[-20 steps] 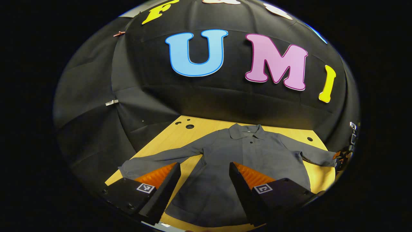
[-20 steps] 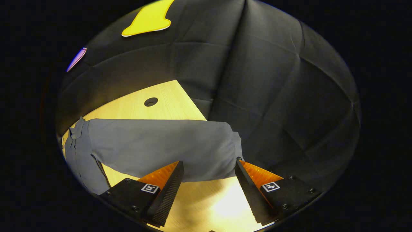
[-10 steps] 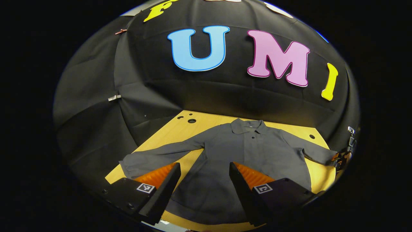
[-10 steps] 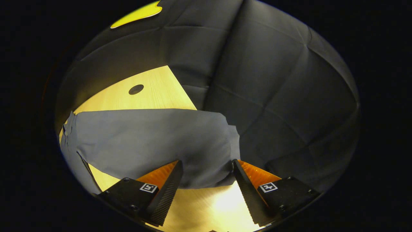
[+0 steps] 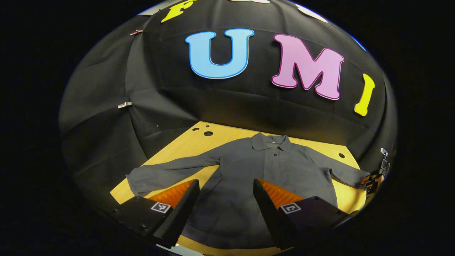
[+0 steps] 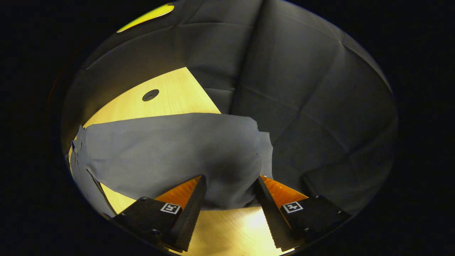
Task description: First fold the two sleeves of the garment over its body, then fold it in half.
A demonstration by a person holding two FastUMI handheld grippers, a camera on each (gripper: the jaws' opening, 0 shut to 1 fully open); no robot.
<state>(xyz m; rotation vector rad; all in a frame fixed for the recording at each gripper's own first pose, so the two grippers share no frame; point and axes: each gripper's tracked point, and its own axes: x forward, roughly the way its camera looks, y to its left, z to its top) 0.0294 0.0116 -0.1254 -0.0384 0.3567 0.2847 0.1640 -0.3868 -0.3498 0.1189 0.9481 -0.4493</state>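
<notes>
The grey shirt (image 5: 249,177) lies flat on the counter (image 5: 185,145) with both sleeves out and nothing folded yet, my left gripper (image 5: 224,202) spread above its hem, my right gripper (image 6: 229,199) spread around a sleeve (image 6: 170,153) end.

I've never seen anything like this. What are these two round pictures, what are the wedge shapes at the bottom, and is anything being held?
No robot here: a person carries a two-finger gripper in each hand, and each one has a fisheye camera looking along its own fingers. Those fingers are the wedges at the bottom.

In the left gripper view, the left gripper is open above a grey shirt spread flat on a wooden table, both sleeves stretched out.

In the right gripper view, the right gripper is close to the cuff end of the right sleeve. Its fingers stand apart on either side of the cloth, so nothing is clamped yet. No fold has been made.
</notes>
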